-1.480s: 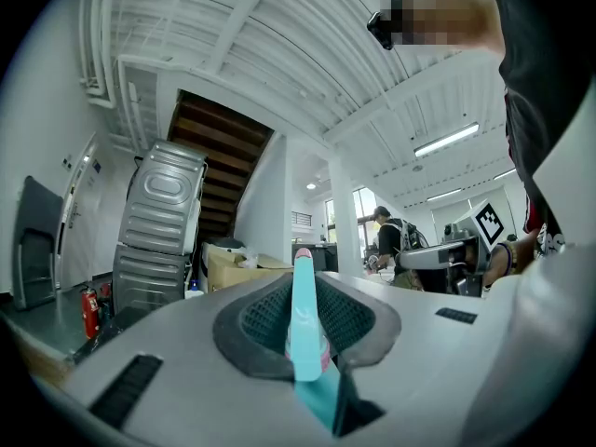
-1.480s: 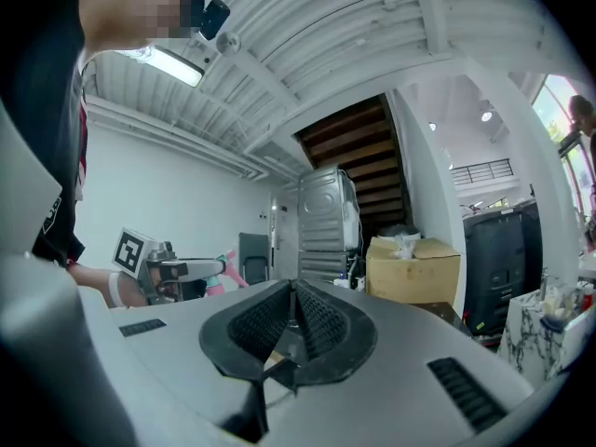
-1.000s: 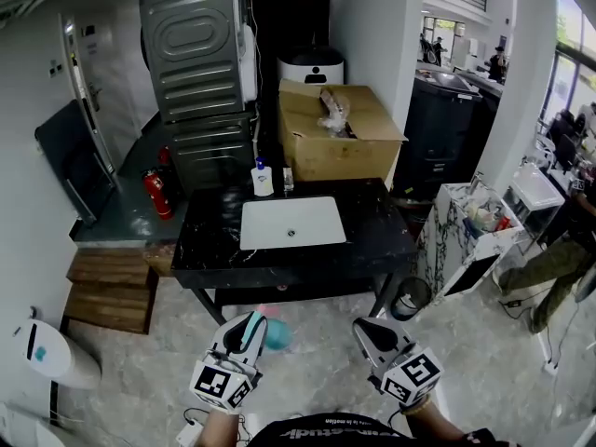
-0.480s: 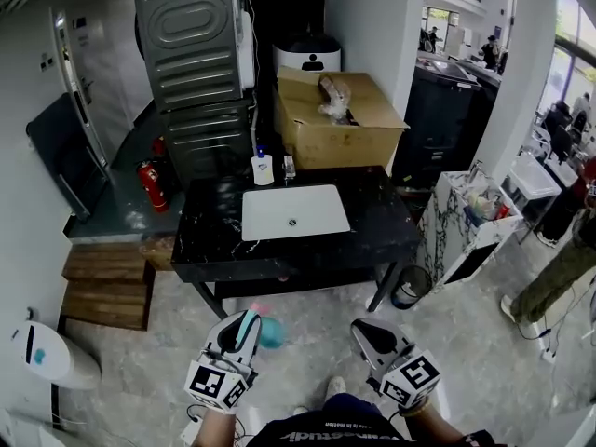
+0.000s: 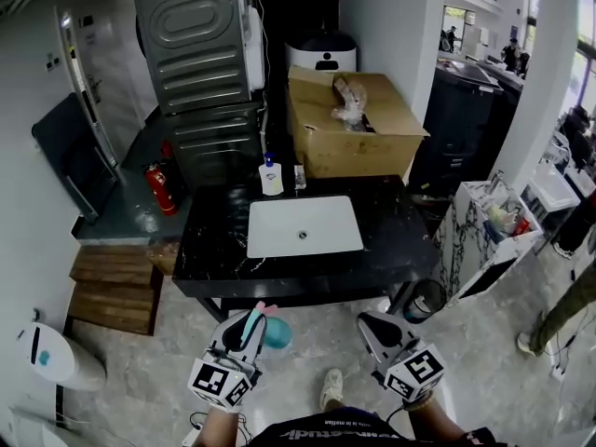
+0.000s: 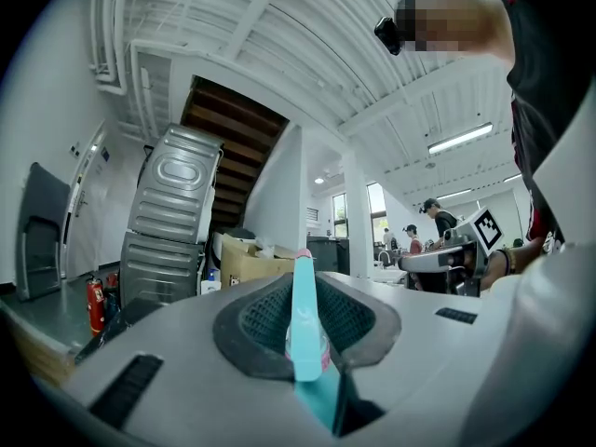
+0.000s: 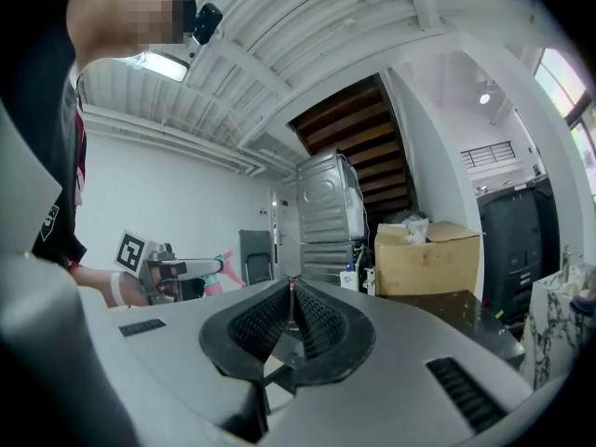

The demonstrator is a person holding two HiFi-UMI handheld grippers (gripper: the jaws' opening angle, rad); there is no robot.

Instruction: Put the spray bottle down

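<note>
Your left gripper [image 5: 251, 322] pinches the teal plastic spray bottle with a pink tip [image 5: 276, 333] between its jaws, in the air over the pale stone floor [image 5: 140, 371], near the black marbled sink table [image 5: 209, 250]. Your right gripper [image 5: 369, 322] hangs beside it, jaws pressed together and empty.

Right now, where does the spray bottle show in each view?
Head view: lower centre-left, the spray bottle in the left gripper.
Left gripper view: bottom centre, pinched between its fingers.
Right gripper view: small, at the left, held out by the left gripper.
Shared landmark: the cardboard box, in all three.
</note>
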